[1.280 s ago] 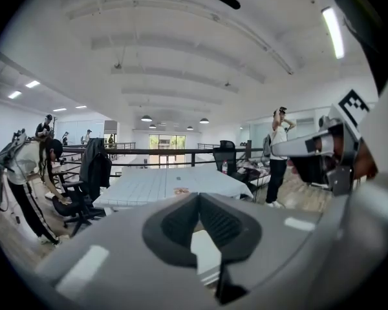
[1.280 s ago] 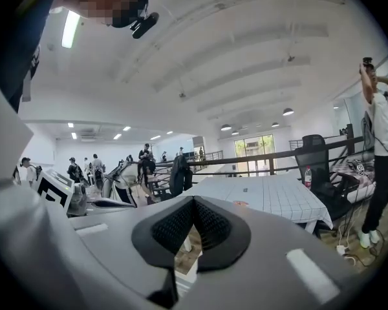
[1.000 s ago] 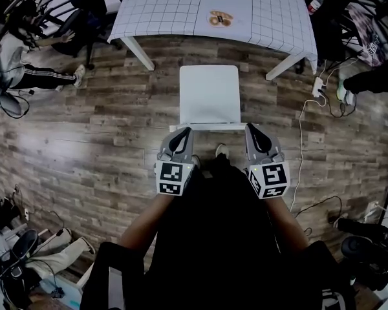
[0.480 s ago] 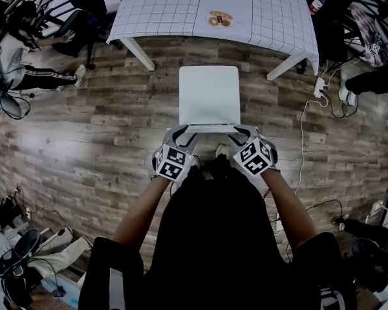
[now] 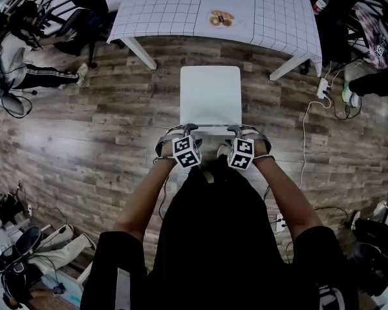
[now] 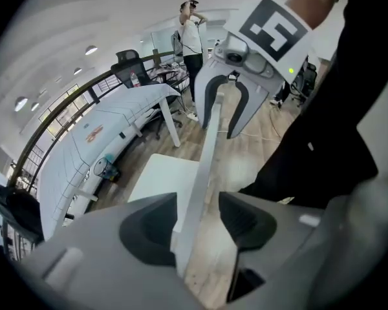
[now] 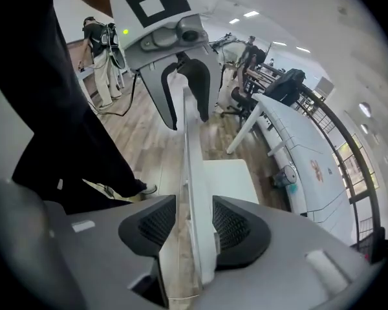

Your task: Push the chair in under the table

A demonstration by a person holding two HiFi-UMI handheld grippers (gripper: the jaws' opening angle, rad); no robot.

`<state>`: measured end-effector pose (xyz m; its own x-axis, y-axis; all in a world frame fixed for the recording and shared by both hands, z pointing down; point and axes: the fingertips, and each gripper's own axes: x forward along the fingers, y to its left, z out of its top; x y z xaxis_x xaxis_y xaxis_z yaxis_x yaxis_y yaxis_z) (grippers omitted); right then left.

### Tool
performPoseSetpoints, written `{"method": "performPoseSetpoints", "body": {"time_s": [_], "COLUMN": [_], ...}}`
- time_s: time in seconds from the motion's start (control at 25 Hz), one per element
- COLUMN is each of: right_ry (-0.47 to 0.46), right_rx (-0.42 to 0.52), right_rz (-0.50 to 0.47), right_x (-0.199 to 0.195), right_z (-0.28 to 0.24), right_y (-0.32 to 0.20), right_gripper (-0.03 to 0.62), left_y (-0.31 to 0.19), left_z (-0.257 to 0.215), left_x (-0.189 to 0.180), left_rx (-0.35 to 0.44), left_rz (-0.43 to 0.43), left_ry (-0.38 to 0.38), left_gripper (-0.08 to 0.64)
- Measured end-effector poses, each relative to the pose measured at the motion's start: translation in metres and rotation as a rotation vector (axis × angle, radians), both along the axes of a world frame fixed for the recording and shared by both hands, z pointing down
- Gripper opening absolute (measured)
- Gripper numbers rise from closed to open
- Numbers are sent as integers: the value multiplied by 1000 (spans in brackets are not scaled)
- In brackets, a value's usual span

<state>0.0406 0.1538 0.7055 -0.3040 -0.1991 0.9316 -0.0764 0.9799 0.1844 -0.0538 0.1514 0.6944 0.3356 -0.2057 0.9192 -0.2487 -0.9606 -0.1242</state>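
Observation:
A white chair (image 5: 210, 95) stands on the wood floor just short of the table (image 5: 168, 8), which wears a grid cloth. Both grippers point steeply down over the top of the chair's backrest (image 5: 210, 128). My left gripper (image 5: 185, 132) straddles that thin white edge (image 6: 204, 166) near its left end; its jaws have just been opening, and a gap shows beside the edge. My right gripper (image 5: 238, 132) straddles the backrest (image 7: 189, 173) near its right end, its jaws likewise just opened and not clamped. Each gripper view shows the other gripper further along the edge.
A person sits on the floor at the left (image 5: 32, 70) by an office chair (image 5: 84, 2). Cables and a power strip (image 5: 321, 86) lie at the right of the table. Shoes and clutter fill the bottom left corner (image 5: 19, 263).
Both grippers have come down from in front of the body and rolled until they stand over the backrest's top edge. Their jaws, shut a second ago, now stand apart around it.

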Motion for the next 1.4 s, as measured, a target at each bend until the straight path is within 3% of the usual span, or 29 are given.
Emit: {"method": "performPoseSetpoints", "body": {"time_s": [0.24, 0.36, 0.6, 0.68, 0.88, 1.4], "right_ry": [17, 23, 56, 68, 71, 60], "right_rx": [-48, -68, -103, -106, -146, -203], "right_rz": [-27, -31, -63, -72, -97, -113], "right_x": [-11, -13, -29, -20, -18, -19], "right_z": [11, 19, 23, 33, 39, 30], "right_y": [-6, -9, 5, -6, -12, -22], "right_gripper": [164, 164, 109, 77, 75, 81], "left_y": [-8, -13, 5, -3, -9, -19], "left_z": [26, 32, 38, 46, 51, 41], "left_x": [-2, 0, -10, -2, 1, 1], "left_rx": [-43, -52, -52, -74, -159, -209], "left_rz": [41, 24, 103, 101, 67, 103], "left_ry": [-80, -69, -139, -138, -135, -193], "left_gripper": [201, 153, 94, 92, 98, 98]}}
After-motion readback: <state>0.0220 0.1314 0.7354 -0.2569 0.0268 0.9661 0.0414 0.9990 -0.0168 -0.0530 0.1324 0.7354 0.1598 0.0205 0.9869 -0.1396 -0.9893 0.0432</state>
